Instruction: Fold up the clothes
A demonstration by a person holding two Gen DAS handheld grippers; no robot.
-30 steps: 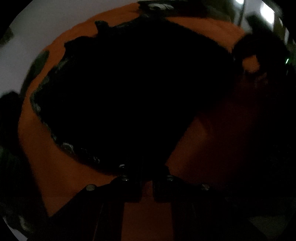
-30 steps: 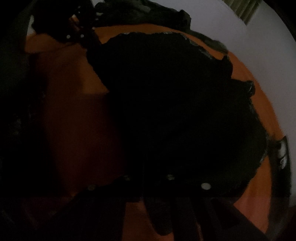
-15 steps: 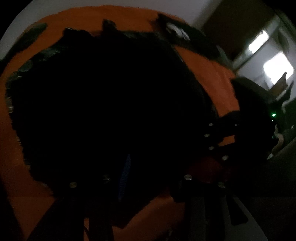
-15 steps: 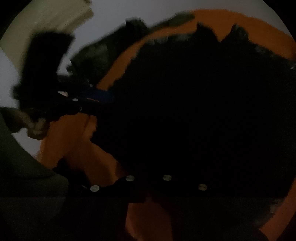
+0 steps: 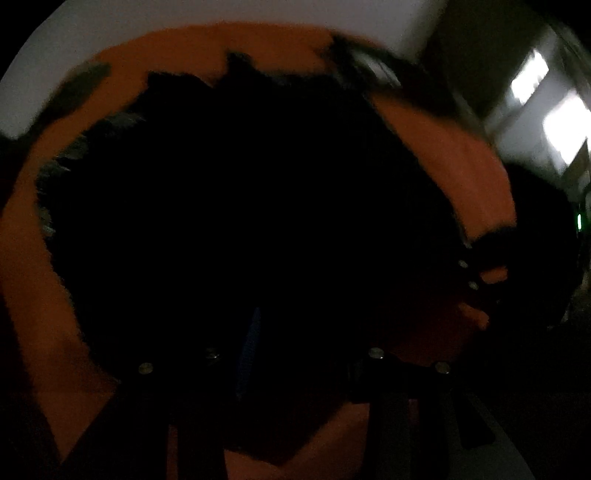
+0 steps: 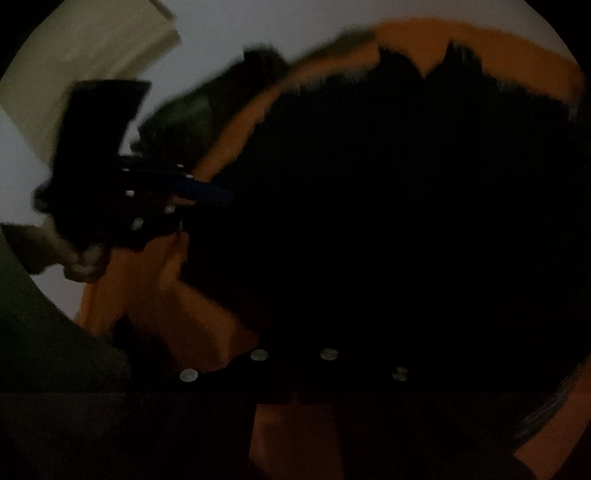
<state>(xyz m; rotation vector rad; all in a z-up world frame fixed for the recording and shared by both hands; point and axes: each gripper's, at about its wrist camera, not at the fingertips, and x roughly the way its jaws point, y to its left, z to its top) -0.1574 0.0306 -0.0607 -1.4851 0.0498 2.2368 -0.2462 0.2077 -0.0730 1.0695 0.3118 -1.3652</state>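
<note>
Since a second ago the right gripper [image 6: 295,373] has clamped fully shut at the garment [image 6: 388,221] edge before it, while the left gripper [image 5: 291,360], spread partway, straddles cloth, so a fold lift looks begun.

Layout: garment [image 5: 240,206] on table [image 5: 48,295], both wrist views

Garment spread over most of tabletop, bare table showing round its edges. 2nd cloth heap [image 6: 184,114] behind it at far edge. Left gripper [image 6: 207,192] at garment's left side in rt view; right gripper [image 5: 467,275] at its right edge in left view, prob. touching fabric, too dark to confirm. Wall [image 6: 221,33] behind table.
</note>
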